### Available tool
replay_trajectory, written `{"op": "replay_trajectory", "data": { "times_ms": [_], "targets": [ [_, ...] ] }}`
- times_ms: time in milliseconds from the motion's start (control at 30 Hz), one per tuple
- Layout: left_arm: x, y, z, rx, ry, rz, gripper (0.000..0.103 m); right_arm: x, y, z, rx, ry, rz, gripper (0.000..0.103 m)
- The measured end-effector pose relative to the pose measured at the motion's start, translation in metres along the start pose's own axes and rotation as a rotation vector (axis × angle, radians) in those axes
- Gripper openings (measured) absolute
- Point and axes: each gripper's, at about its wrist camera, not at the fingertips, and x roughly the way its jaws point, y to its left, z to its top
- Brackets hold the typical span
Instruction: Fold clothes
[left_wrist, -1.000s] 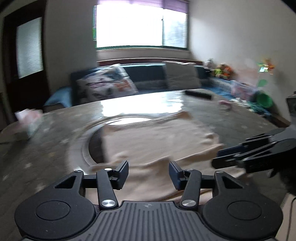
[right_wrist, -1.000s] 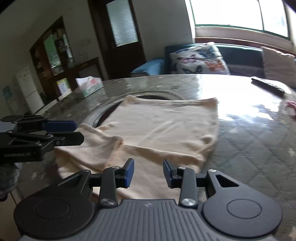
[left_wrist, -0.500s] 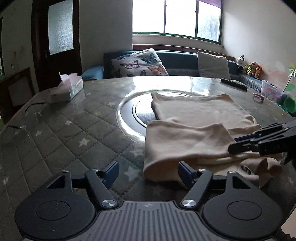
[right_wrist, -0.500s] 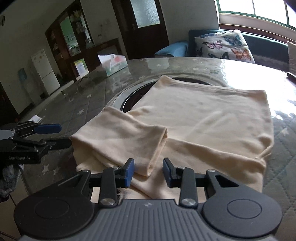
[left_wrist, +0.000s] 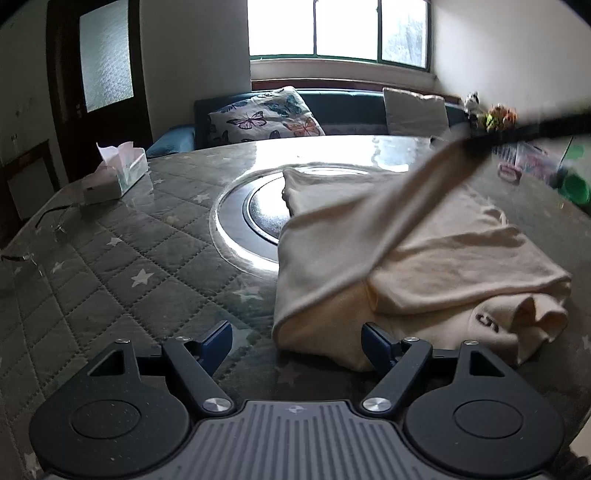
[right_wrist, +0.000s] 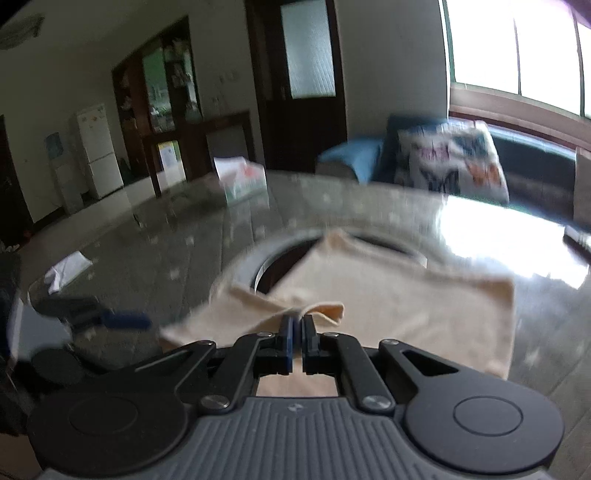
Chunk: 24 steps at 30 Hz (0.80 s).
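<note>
A cream shirt (left_wrist: 461, 254) lies partly folded on the quilted table (left_wrist: 122, 280), over the round glass turntable (left_wrist: 251, 210). One sleeve (left_wrist: 413, 199) is pulled up taut toward the far right, where my right gripper (left_wrist: 517, 129) shows as a dark blur. In the right wrist view that gripper (right_wrist: 295, 326) is shut on the sleeve's edge (right_wrist: 327, 310), above the shirt (right_wrist: 424, 314). My left gripper (left_wrist: 297, 341) sits low at the shirt's near hem, its jaws opening. The hem lies by its right finger (left_wrist: 376, 343), and the pads do not press it.
A tissue box (left_wrist: 114, 173) and a pair of glasses (left_wrist: 51, 221) sit at the table's left. White paper (right_wrist: 66, 271) lies near the left edge. A sofa with a butterfly cushion (left_wrist: 262, 118) stands behind; toys and a green bowl (left_wrist: 574, 184) are at the right.
My right gripper has shut on the sleeve and lifted it up toward the far right. My left gripper has opened wider and sunk closer to the shirt's near hem.
</note>
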Motion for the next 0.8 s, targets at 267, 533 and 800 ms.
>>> {"op": "replay_trajectory", "data": {
  "times_ms": [267,533,800],
  "targets": [
    [0.002,-0.001,-0.002,0.022,0.004,0.041,0.078,-0.043,-0.001,0.031,-0.089,-0.132,-0.056,0.004],
    [-0.001,0.001,-0.004,0.022,0.008,0.056,0.078,-0.053,-0.034,-0.016,-0.045,-0.001,-0.153,0.004],
    [-0.013,0.004,-0.002,0.057,0.016,0.040,0.079,-0.034,-0.060,-0.081,0.064,0.223,-0.160,0.009]
  ]
}}
